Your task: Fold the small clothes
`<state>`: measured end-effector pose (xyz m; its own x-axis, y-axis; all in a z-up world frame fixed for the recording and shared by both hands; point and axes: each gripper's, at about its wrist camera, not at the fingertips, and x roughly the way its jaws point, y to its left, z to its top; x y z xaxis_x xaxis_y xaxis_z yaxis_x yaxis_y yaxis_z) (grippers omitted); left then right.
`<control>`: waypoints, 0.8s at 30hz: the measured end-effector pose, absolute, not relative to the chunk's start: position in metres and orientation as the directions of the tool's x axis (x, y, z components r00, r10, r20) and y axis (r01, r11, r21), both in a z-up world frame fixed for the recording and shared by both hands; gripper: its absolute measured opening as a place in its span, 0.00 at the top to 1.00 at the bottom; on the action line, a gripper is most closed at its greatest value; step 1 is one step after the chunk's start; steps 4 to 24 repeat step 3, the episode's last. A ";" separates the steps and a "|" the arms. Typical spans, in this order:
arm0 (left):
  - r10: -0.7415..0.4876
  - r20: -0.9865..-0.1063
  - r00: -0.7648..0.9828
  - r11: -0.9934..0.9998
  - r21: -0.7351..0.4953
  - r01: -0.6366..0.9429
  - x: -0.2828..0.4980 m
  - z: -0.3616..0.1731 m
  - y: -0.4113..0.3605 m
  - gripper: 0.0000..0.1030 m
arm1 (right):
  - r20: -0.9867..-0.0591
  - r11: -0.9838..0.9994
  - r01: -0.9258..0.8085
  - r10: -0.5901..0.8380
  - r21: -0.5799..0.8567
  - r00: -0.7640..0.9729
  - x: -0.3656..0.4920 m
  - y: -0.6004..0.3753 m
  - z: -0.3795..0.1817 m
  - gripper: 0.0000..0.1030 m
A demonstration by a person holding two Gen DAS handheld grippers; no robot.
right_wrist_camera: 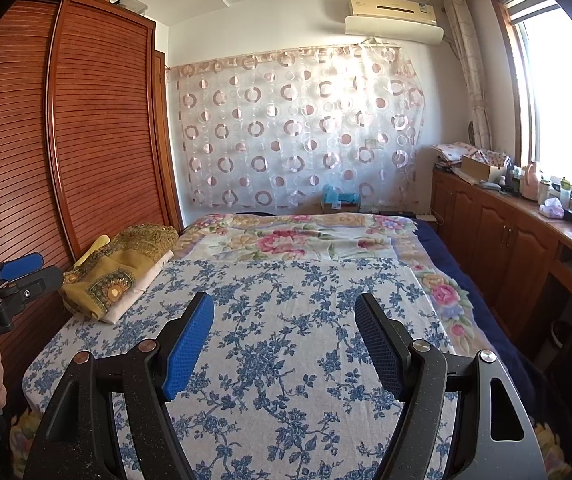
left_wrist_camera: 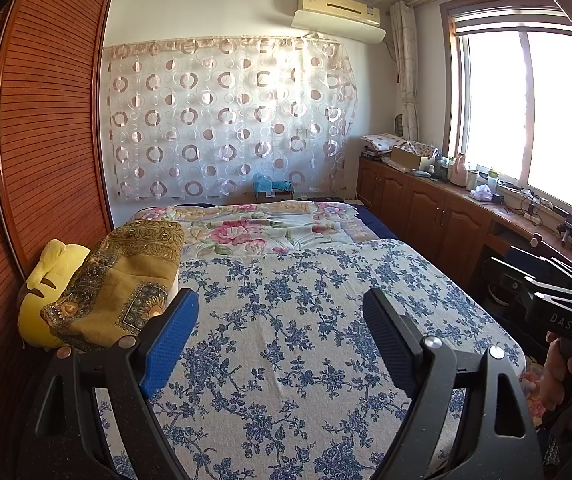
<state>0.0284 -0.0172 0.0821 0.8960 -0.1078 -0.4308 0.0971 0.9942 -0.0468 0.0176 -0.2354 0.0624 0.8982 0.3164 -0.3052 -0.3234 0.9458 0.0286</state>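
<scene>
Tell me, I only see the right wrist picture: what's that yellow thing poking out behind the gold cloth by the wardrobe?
Observer: In the left wrist view it's a yellow plush toy with a stitched face, lying beside the wardrobe. The gold patterned cloth is draped over part of it.
Operator: Is the other hand-held gripper holding anything? I only see its side.
Observer: No. The left hand-held gripper is open, with only the blue-flowered bedsheet showing between its blue pads.
</scene>
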 end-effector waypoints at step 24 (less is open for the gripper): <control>-0.108 -0.430 0.896 0.994 -0.046 0.097 0.028 0.082 -0.017 0.18 | -0.305 0.946 -0.323 0.316 0.028 0.898 0.018 -0.235 0.062 0.27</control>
